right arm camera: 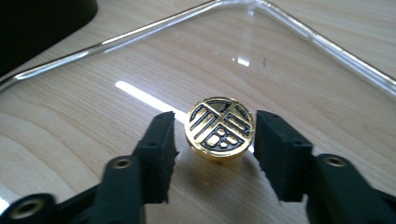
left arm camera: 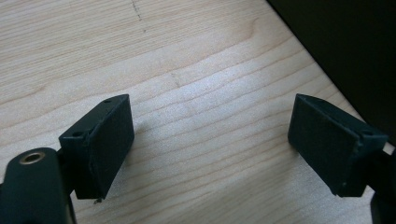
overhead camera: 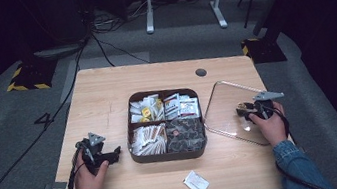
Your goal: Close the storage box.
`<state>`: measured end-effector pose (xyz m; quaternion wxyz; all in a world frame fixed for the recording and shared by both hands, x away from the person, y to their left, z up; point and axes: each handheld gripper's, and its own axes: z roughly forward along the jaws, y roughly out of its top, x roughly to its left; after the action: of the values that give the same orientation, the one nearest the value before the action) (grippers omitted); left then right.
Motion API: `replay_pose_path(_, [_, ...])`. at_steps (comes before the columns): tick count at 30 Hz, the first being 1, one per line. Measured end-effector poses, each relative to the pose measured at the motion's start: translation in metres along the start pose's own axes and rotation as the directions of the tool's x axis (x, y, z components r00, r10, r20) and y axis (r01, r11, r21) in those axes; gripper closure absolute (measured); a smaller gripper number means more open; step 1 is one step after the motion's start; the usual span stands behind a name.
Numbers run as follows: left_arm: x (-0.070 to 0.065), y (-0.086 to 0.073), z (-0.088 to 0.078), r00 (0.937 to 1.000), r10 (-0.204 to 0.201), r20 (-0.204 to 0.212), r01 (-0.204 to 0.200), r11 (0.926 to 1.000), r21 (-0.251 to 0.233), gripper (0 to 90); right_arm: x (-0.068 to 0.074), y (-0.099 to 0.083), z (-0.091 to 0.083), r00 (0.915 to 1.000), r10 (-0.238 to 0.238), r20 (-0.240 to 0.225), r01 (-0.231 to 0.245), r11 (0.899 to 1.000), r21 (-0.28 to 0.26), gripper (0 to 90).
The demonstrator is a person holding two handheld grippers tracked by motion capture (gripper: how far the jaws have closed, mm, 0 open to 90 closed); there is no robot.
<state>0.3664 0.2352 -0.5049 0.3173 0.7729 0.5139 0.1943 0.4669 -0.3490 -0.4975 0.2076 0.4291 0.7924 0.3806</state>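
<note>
A clear lid [overhead camera: 223,104] lies flat on the wooden table [overhead camera: 101,99], right of the brown compartment box [overhead camera: 169,156]. At its centre stands a round gold knob [right arm camera: 219,123] with a black pattern. My right gripper [right arm camera: 215,135] has its jaws on either side of the knob; a narrow gap shows at the left pad [right arm camera: 163,140], while the right pad [right arm camera: 275,149] is at the knob's edge. In the high view the right gripper [overhead camera: 241,110] rests over the lid. My left gripper [overhead camera: 116,153] lies on the table left of the box, jaws wide open [left arm camera: 210,144] over bare wood.
The box holds several kinds of sachets and tea bags in four compartments. One loose white sachet [overhead camera: 196,182] lies near the table's front edge. A cable grommet [overhead camera: 200,72] sits at the back. The lid's rim [right arm camera: 140,32] curves around the knob.
</note>
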Motion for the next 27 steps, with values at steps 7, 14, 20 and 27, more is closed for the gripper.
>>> replay_pose_path(7, [0.0, 0.0, 0.0, 1.0, -0.001, 0.0, 0.001, 1.0, 0.0, 14.8, 0.001, 0.0, 0.003, 0.9999, -0.008, 0.014, 0.008, 1.0, 0.013, 58.8])
replay_pose_path(14, [0.0, 0.0, 0.0, 1.0, 0.0, 0.0, 0.0, 1.0, 0.0, 14.8, 0.0, 0.0, 0.003, 0.9999, -0.003, 0.012, 0.003, 1.0, 0.011, 59.0])
replay_pose_path(20, [0.0, 0.0, 0.0, 1.0, 0.0, 0.0, 0.0, 1.0, 0.0, 14.8, -0.002, 0.0, -0.001, 0.9993, 0.025, 0.026, -0.025, 1.0, 0.004, 59.1])
replay_pose_path(27, [0.0, 0.0, 0.0, 1.0, 0.0, 0.0, 0.0, 1.0, 0.0, 14.8, -0.008, 0.004, -0.017, 0.9966, 0.082, 0.001, -0.082, 0.996, -0.028, 59.1])
